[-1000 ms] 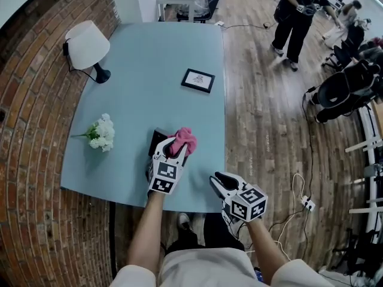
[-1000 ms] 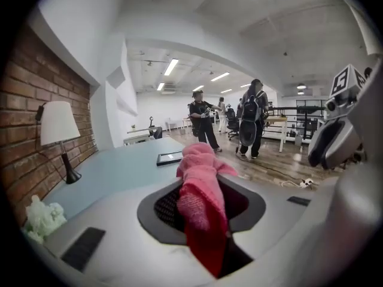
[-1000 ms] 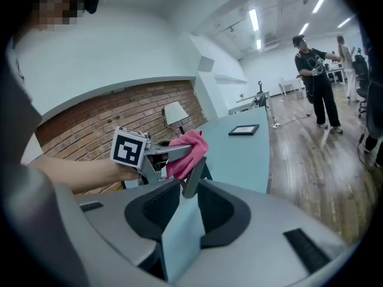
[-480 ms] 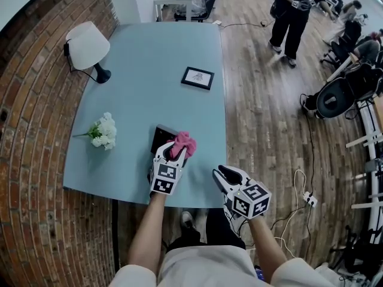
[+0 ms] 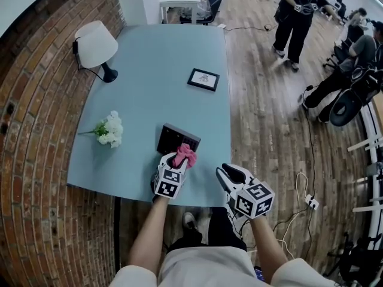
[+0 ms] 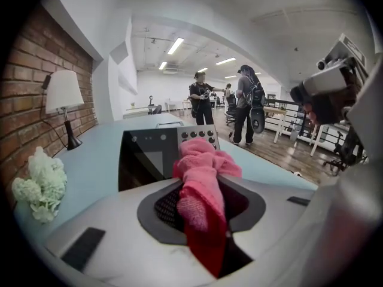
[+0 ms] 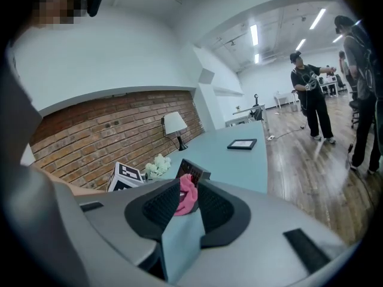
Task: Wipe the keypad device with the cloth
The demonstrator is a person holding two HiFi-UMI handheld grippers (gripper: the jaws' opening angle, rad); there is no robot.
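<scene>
L claw (image 5: pixel 179 160) clamped on cloth (image 5: pixel 186 153) at keypad device (image 5: pixel 176 138) edge; to be pressed flat, swept end to end. R claw (image 5: pixel 228 175) agape, empty (idle).

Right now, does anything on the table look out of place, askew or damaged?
Nothing looks spilled or broken. Two small oddities: the white flowers lie loose on the table with no vase, and the keypad device sits turned at an angle to the table's edges. The pink cloth is bunched in the left gripper.

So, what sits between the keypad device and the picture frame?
Nothing: only bare table between keypad device and picture frame, per the head view.
</scene>
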